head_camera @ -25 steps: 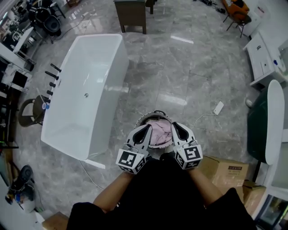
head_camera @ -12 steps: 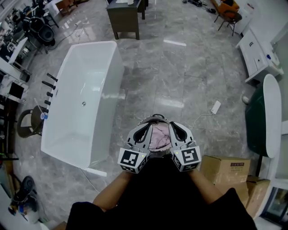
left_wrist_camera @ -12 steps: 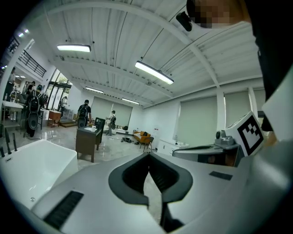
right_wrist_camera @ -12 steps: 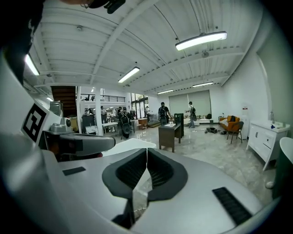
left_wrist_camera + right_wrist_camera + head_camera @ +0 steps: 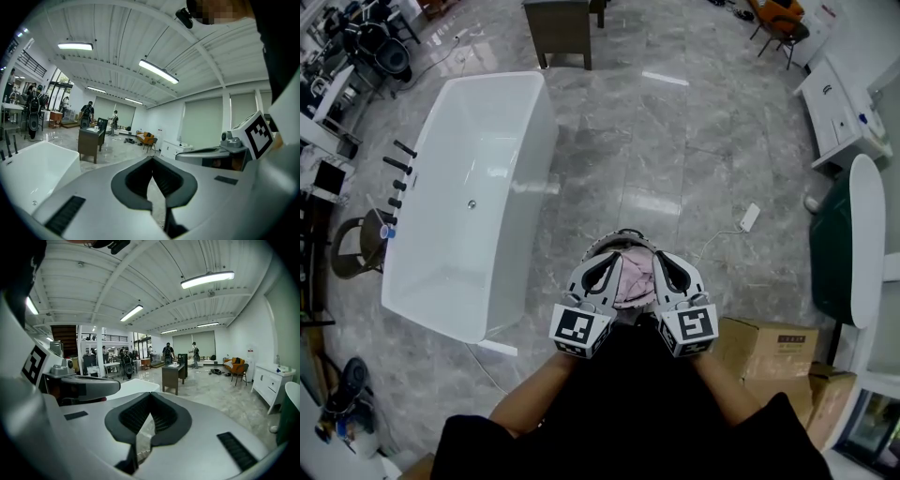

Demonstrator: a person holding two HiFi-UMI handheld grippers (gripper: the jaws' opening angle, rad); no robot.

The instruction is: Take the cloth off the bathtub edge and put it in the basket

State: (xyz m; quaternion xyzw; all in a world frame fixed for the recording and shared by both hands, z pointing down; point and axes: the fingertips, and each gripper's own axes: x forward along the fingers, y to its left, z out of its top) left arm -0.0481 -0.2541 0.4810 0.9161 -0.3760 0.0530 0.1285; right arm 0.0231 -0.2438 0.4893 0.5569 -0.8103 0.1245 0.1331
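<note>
Pink cloth [image 5: 633, 277] lies bunched inside the basket [image 5: 623, 234], which stands on the grey marble floor [image 5: 675, 141] right in front of the person. The left claw [image 5: 612, 262] sits over the basket's left rim and the right claw [image 5: 662, 260] over its right rim, side by side with the cloth showing between them; how high they are above the basket cannot be told from the head view. In the left gripper view the left claw [image 5: 151, 159] has its two dark pads pressed tip to tip and holds nothing, with only floor showing through the gap lower down. In the right gripper view the right claw [image 5: 150, 394] is closed in the same way and is also empty. A white bathtub [image 5: 469, 197] stands to the left of the basket and farther away, well apart from it and from the cloth. Cardboard boxes [image 5: 766, 347] sit to the right of the basket, closer to the person. A white power strip [image 5: 750, 217] lies on the floor beyond the basket to its right. Far beyond the basket stands a dark table [image 5: 560, 28].
</note>
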